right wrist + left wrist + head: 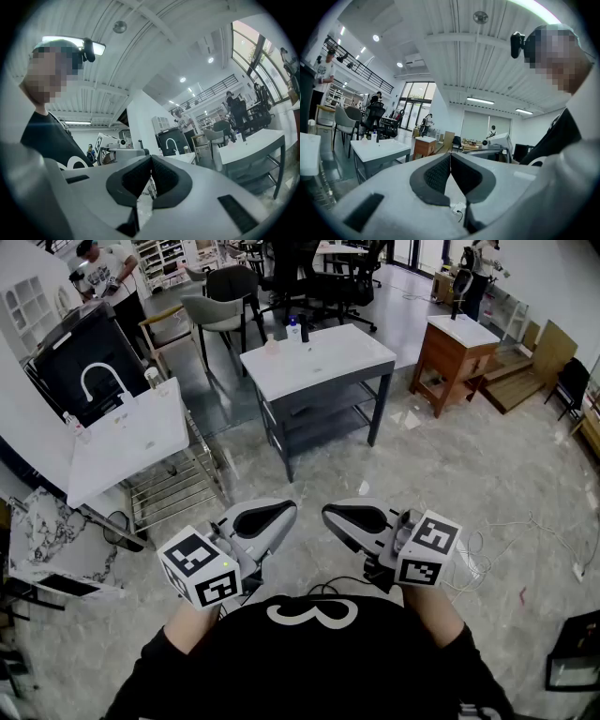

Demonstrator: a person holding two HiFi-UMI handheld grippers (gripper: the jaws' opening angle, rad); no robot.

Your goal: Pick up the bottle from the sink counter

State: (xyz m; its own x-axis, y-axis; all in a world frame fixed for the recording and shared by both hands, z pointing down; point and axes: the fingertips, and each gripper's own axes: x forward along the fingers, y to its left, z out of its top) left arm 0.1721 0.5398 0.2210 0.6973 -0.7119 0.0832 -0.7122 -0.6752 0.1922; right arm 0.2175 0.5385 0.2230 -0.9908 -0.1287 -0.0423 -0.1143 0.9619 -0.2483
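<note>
Both grippers are held close to my chest, far from any counter, with their tips turned toward each other. My left gripper (284,513) is shut with nothing in it, its pads meeting at the tip (450,156). My right gripper (334,516) is likewise shut and empty (151,161). A white sink counter (131,442) with a curved white faucet (101,377) stands at the left, with a small clear bottle (152,378) at its far corner and another (73,426) at its left edge. Straight ahead, a grey-framed counter with a white top (323,360) bears a blue-capped bottle (293,329) and a pink one (272,344).
A wire rack (178,486) sits under the left counter. A wooden cabinet (455,357) stands at the right, chairs (225,301) behind the middle counter. Cables (487,554) trail on the marble floor at the right. People stand in the far background.
</note>
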